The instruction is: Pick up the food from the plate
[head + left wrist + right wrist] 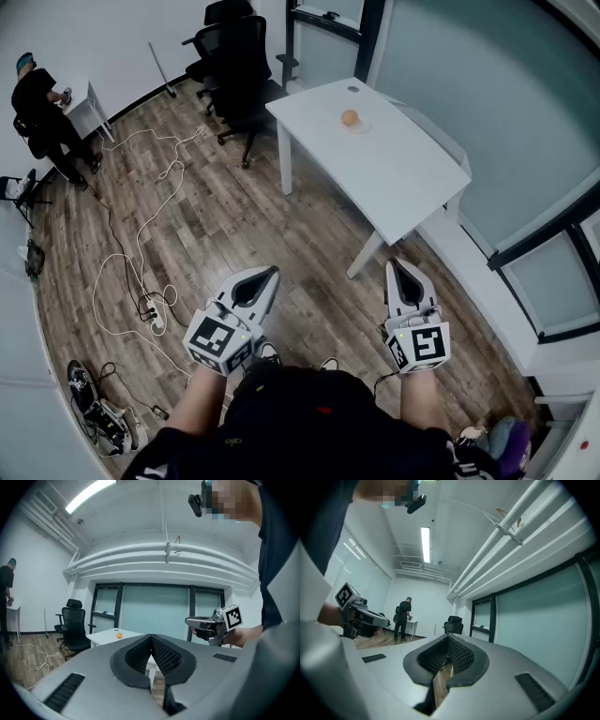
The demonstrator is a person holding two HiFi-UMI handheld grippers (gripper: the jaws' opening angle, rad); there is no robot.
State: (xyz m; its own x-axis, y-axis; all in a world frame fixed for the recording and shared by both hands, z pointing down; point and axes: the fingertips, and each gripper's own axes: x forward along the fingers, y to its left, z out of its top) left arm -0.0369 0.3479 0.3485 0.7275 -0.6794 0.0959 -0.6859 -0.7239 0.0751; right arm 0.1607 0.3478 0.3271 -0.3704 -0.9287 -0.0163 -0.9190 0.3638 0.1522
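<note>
Orange food (350,117) sits on a plate (363,126) on the white table (403,178). Left gripper (266,275) and right gripper (402,266), both well short of the table, have closed, empty jaws.

I noted that the left gripper (270,273) and right gripper (401,265) had grey shells, black ribbed pads (165,656) and black-and-white marker cubes (217,339). The black top (309,422) was short-sleeved.

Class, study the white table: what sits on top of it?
On the white table, near its far end, sits a pale plate holding one round orange food item. The food covers the plate's middle; anything beneath it cannot be seen.
</note>
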